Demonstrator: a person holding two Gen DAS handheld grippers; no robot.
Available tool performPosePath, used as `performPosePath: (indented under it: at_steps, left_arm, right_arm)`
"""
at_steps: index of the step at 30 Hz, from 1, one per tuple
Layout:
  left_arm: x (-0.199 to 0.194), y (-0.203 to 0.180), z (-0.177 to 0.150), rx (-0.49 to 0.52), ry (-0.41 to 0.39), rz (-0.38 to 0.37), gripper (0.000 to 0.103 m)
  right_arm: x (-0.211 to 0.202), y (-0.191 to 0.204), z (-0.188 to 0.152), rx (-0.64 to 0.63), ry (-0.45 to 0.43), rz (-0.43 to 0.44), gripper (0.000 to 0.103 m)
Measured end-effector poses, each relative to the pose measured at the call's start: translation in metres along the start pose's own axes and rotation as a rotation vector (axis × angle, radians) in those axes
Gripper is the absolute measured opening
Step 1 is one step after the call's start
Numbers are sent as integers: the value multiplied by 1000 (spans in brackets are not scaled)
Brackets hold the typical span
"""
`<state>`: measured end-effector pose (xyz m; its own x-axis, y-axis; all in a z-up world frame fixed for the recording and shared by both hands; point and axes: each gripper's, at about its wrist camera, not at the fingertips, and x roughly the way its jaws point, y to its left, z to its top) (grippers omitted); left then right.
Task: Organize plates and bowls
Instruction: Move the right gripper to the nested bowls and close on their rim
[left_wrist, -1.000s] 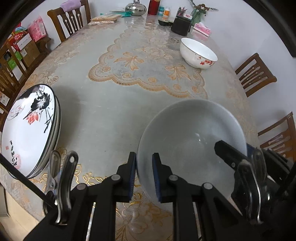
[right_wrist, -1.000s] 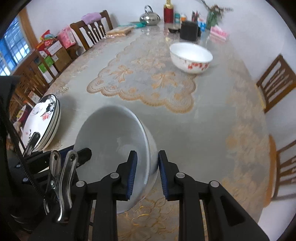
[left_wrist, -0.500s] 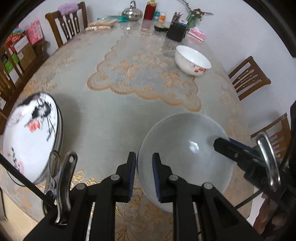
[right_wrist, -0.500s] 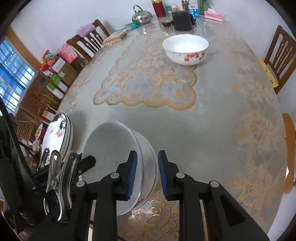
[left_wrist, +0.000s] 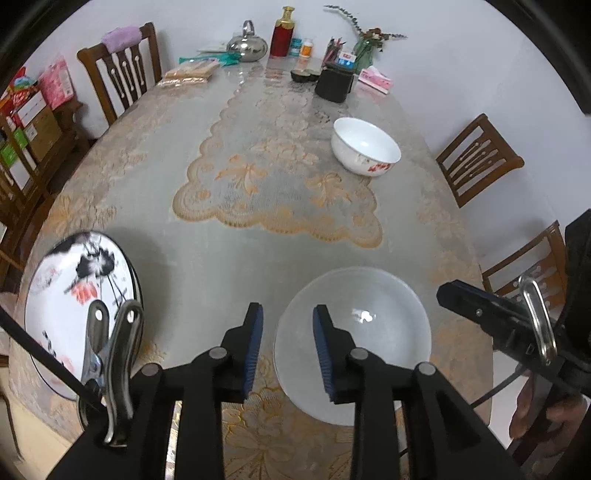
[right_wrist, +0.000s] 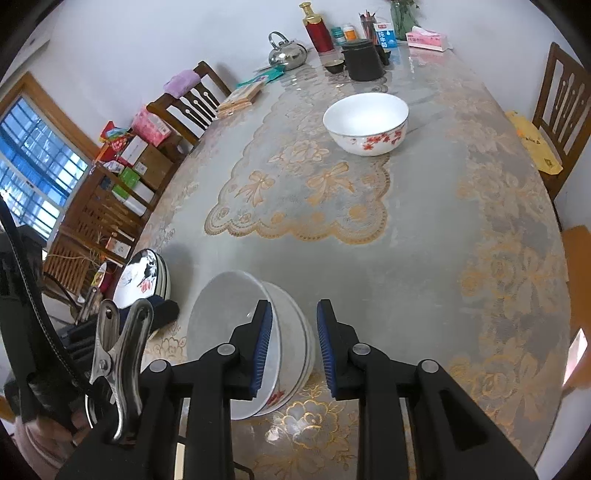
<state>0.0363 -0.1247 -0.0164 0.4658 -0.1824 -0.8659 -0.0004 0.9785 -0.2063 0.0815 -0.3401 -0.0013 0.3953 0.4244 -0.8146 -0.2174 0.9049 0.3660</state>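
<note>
A stack of nested pale bowls (left_wrist: 354, 332) (right_wrist: 229, 332) sits on the table (left_wrist: 229, 258) near its front edge. My left gripper (left_wrist: 288, 347) straddles the stack's left rim; its jaws are opening and the pads stand clear of the rim. Over the right rim my right gripper (right_wrist: 291, 343) is opening too, the bowl wall between its pads with a gap showing. A white bowl with red flowers (left_wrist: 365, 151) (right_wrist: 365, 123) stands alone farther back. A stack of painted plates (left_wrist: 77, 310) (right_wrist: 142, 273) lies at the left edge.
Wooden chairs (left_wrist: 476, 158) (right_wrist: 192, 103) ring the table. A kettle (left_wrist: 247, 46), red bottle (left_wrist: 282, 33), black container (left_wrist: 334, 85) and tissue box (right_wrist: 426, 38) crowd the far end. A person's hand (left_wrist: 532, 410) shows at the right.
Both grippers' jaws have widened off the bowl rim and both have lifted and drawn back. The right view has swung and rolled. The bowl stack stays on the table.
</note>
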Motion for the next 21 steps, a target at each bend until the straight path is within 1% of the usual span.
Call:
performPosePath:
  at_steps: [5, 8, 9, 10, 11, 12, 13, 17, 21]
  left_arm:
    - [-4, -2, 19, 35, 1, -29, 29]
    - [-2, -7, 38, 61, 6, -38, 29]
    - [-1, -8, 43, 64, 6, -40, 29]
    - [1, -10, 49, 66, 7, -41, 29]
    - [3, -13, 56, 68, 9, -45, 29]
    - [6, -14, 62, 68, 11, -47, 29]
    - [8, -16, 67, 68, 11, -47, 29]
    - [25, -25, 95, 71, 17, -25, 30]
    - [48, -34, 122, 60, 53, -27, 30]
  right_arm:
    - [-6, -14, 13, 32, -3, 20, 33]
    - [-10, -20, 24, 25, -14, -12, 37]
    - [-13, -21, 28, 13, -22, -38, 39]
    - [-14, -22, 33, -1, -32, -66, 45]
    - [-15, -24, 38, -11, -36, -88, 55]
    - [-14, -26, 42, -15, -36, -103, 60]
    - [-13, -29, 47, -15, -32, -112, 63]
    - [-5, -43, 69, 3, -7, -87, 63]
    - [6, -62, 97, 24, -16, -56, 63]
